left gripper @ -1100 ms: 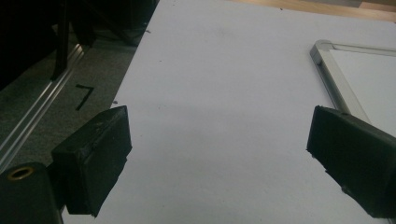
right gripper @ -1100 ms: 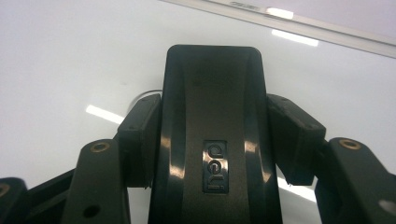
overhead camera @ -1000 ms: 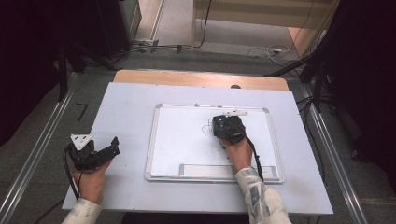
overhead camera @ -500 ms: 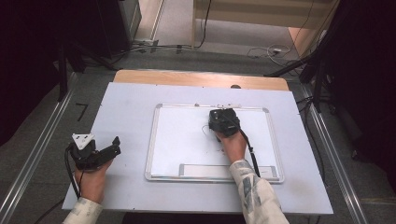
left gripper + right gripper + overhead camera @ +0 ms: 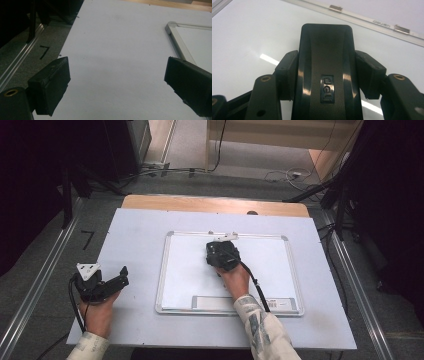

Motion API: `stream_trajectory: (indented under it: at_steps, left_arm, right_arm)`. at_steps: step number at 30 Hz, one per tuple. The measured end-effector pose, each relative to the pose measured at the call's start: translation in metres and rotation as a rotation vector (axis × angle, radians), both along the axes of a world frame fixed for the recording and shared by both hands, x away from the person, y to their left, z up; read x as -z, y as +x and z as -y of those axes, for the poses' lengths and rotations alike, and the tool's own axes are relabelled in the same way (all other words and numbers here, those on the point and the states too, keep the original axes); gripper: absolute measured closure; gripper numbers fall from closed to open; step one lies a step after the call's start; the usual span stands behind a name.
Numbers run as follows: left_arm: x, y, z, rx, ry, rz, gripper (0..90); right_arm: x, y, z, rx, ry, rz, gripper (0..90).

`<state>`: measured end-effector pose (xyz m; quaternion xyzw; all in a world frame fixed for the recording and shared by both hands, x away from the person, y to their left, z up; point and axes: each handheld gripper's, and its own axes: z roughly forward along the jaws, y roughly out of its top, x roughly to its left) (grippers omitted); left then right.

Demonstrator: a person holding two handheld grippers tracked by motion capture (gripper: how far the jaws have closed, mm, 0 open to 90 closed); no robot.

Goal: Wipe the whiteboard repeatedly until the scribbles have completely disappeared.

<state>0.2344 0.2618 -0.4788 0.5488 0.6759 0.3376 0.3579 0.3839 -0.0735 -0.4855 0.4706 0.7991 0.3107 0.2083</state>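
**Eraser clamped in your right gripper, flat on the board near its top edge**

Your right gripper [image 5: 325, 72] is closed on the black eraser [image 5: 325, 62], one pad on each long side. The eraser's long axis runs straight out ahead of the jaws, toward the whiteboard's top frame [image 5: 372, 22], which lies close beyond its tip. In the high view the right gripper [image 5: 222, 255] sits over the upper middle of the whiteboard [image 5: 270, 270], whose surface looks clean around it. Any wipe from here has room toward you and sideways, little ahead.

The eraser is a glossy black plastic block with rounded corners and an embossed logo on its back.

Your left gripper [image 5: 107, 282] rests on the table [image 5: 135, 235], well apart from the board, jaws wide with nothing between them.
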Motion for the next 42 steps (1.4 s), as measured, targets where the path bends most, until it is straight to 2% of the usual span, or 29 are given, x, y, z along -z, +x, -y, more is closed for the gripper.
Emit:
stream_trajectory:
  at_steps: [3,6,14,18,24,29,30,31,32,34,35,36,38,42]
  left_arm:
    - [0.000,0.000,0.000,0.000,0.000,0.001,6.9]
    - [0.000,0.000,0.000,0.001,0.001,-0.001,6.9]
    - [0.000,-0.002,-0.001,-0.008,0.002,0.001,6.9]
    - [-0.001,-0.002,0.000,-0.006,0.001,0.005,6.9]
    - [0.000,-0.001,0.000,-0.003,0.003,0.002,6.9]
    - [0.000,-0.001,0.000,-0.003,0.000,0.003,6.9]
    - [-0.001,-0.001,0.000,-0.002,-0.002,0.004,6.9]
    - [0.000,-0.001,0.000,-0.002,0.000,0.003,6.9]
    - [0.000,0.000,0.000,-0.001,0.002,0.002,6.9]
    - [0.000,0.000,0.001,-0.003,-0.001,0.000,6.9]
    - [0.000,0.000,0.001,-0.001,0.000,0.000,6.9]
    - [-0.001,-0.001,0.002,-0.001,-0.001,0.006,6.9]
    - [-0.001,-0.001,0.002,0.003,0.001,0.008,6.9]
    - [0.000,-0.001,0.002,-0.004,0.000,0.004,6.9]
  right_arm:
    - [0.000,-0.007,0.005,-0.014,-0.006,-0.006,38.3]
    - [-0.001,-0.007,0.017,0.002,-0.004,-0.013,38.3]
    - [-0.002,0.010,0.051,0.095,0.006,-0.020,38.4]
    - [-0.002,0.021,0.049,0.125,0.003,-0.015,38.3]
    - [-0.002,0.024,0.035,0.116,-0.002,-0.009,38.3]
    - [-0.001,0.013,0.018,0.066,0.000,-0.010,38.3]
    - [-0.001,0.003,0.011,0.031,-0.005,-0.010,38.3]
    - [-0.001,0.003,0.011,0.031,-0.005,-0.010,38.3]
    - [0.000,-0.009,0.005,0.003,-0.011,-0.009,38.3]
    - [0.000,-0.020,0.002,-0.023,-0.013,-0.008,38.3]
    - [0.000,-0.020,0.002,-0.023,-0.013,-0.008,38.3]
    - [0.001,-0.029,0.003,-0.041,-0.013,-0.009,38.3]
    - [0.001,-0.036,0.007,-0.052,-0.014,-0.010,38.3]
    - [0.001,-0.041,0.019,-0.046,-0.015,-0.013,38.3]
